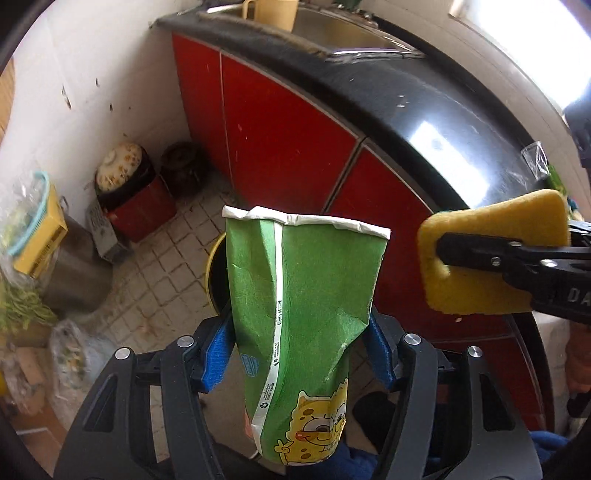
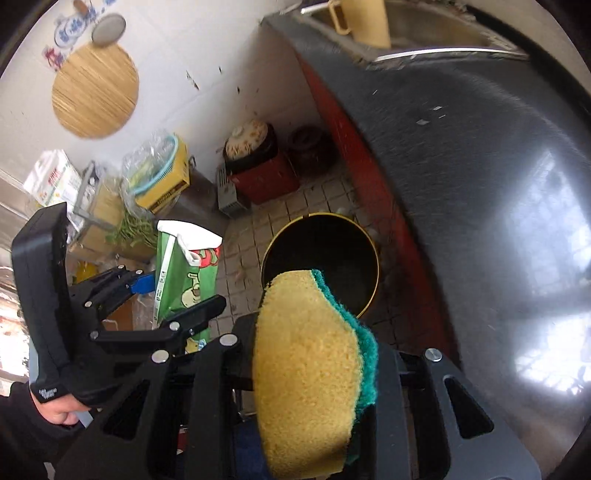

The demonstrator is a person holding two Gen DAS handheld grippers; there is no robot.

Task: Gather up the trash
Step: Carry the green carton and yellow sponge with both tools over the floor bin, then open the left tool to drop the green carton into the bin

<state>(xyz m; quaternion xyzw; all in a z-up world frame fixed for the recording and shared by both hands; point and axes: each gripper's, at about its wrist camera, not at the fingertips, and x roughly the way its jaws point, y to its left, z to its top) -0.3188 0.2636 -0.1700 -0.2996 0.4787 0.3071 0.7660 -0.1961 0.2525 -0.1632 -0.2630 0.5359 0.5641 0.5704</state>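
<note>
My left gripper point(image 1: 301, 347) is shut on a crushed green paper cup point(image 1: 303, 317) with a cartoon print, held upright in the air; the cup also shows in the right wrist view point(image 2: 184, 280). My right gripper point(image 2: 314, 369) is shut on a yellow and green sponge point(image 2: 306, 373), which also shows at the right of the left wrist view point(image 1: 495, 254). A round bin with a yellow rim and black inside point(image 2: 321, 258) stands on the tiled floor just ahead of the sponge. In the left wrist view the bin point(image 1: 216, 269) is mostly hidden behind the cup.
A black countertop point(image 2: 480, 166) over red cabinet doors point(image 1: 288, 147) runs along the right. A sink with a yellow jug point(image 1: 275, 13) is at the far end. A red box with pots point(image 2: 262, 173), a metal pot point(image 1: 74, 273), bags and boxes crowd the left floor.
</note>
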